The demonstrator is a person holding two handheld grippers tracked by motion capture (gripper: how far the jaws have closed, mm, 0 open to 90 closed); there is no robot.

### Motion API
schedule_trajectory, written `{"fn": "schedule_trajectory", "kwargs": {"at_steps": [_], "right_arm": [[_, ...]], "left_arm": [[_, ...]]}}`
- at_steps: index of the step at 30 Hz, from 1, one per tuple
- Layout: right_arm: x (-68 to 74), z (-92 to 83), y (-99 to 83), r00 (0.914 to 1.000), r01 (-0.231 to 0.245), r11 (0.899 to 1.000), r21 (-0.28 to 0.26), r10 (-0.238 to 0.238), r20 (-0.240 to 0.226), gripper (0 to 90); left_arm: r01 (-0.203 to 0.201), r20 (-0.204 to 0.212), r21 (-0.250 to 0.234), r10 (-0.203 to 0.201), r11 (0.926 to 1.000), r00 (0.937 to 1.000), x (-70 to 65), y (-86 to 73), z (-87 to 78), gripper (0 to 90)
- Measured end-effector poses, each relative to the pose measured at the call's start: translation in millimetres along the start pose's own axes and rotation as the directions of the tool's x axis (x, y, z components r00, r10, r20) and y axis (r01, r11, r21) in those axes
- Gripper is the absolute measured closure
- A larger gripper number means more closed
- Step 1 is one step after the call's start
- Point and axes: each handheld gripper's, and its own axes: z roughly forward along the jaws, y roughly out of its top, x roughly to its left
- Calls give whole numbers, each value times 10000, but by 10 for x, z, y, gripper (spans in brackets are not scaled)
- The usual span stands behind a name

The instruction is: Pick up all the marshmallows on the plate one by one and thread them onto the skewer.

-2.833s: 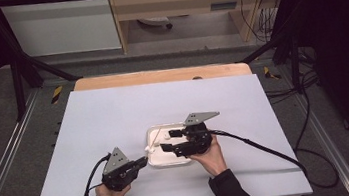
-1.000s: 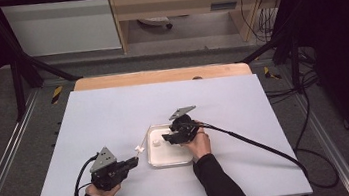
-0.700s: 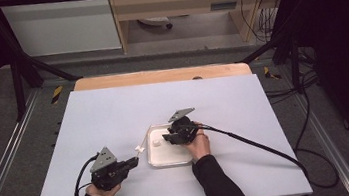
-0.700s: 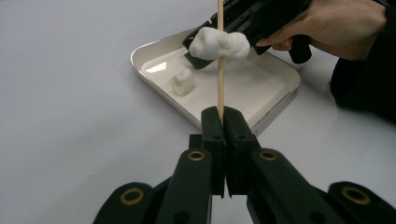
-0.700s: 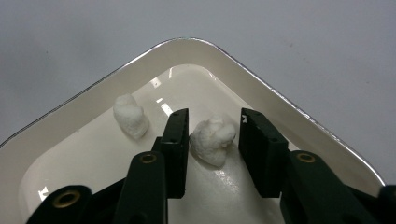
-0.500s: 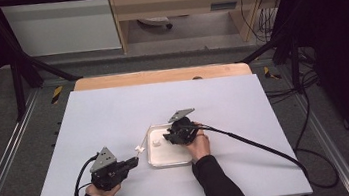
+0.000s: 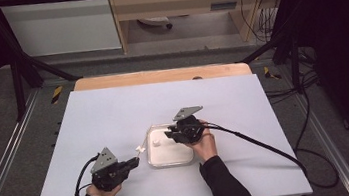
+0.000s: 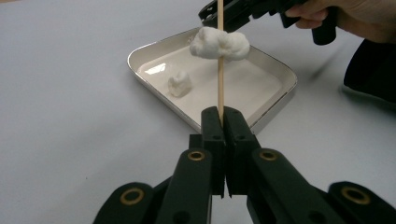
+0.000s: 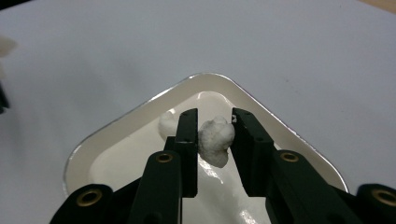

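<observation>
Tray [image 7: 170, 160], white, shallow, rounded corners, sits mid-table [image 7: 114, 115], slightly toward 5 o'clock of centre.

L gripper [image 8: 219, 122] at 9 o'clock of tray, off its rim, jaws clamped tight on a thin wooden skewer [image 8: 220, 88]. Skewer runs straight out from jaws toward tray. One marshmallow [image 8: 219, 43] threaded on it, well out from the jaws, hanging over tray's near edge in L gripper view.

R gripper [image 9: 215, 126] over tray at its 1 o'clock corner, hand [image 7: 203, 142] behind it. Jaws have just been closing; a second marshmallow [image 9: 215, 137] sits between them, pads pressing both sides, piece lifted clear of the tray floor as far as R gripper view shows.

Third marshmallow [image 8: 180, 84] loose on tray floor, toward 11 o'clock in high view [image 7: 156, 142]. In R gripper view it pokes out just behind the left jaw [image 9: 166, 123].

Cables trail from both grippers off near table edge.
</observation>
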Motion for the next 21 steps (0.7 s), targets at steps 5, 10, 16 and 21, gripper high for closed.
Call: {"fn": "schedule_trajectory", "kwargs": {"at_steps": [5, 10, 16, 21], "right_arm": [[45, -189, 4, 9995, 177, 9991, -388, -188, -262, 736], [75, -348, 43, 9983, 173, 9974, -705, -211, -534, 737], [77, -548, 141, 9939, -401, 9887, -1444, 247, -1075, 733], [48, -693, 224, 9854, -1035, 9703, -2186, 702, -1549, 732]], "left_arm": [[-88, 78, -26, 88, 10000, 9999, -25, 4, 9, 885], [-238, 178, -19, 238, 9997, 9996, -58, 6, 21, 885], [-393, 310, -73, 395, 9992, 9987, -93, 10, 32, 885], [-528, 422, -81, 531, 9986, 9977, -117, 11, 44, 885]]}}
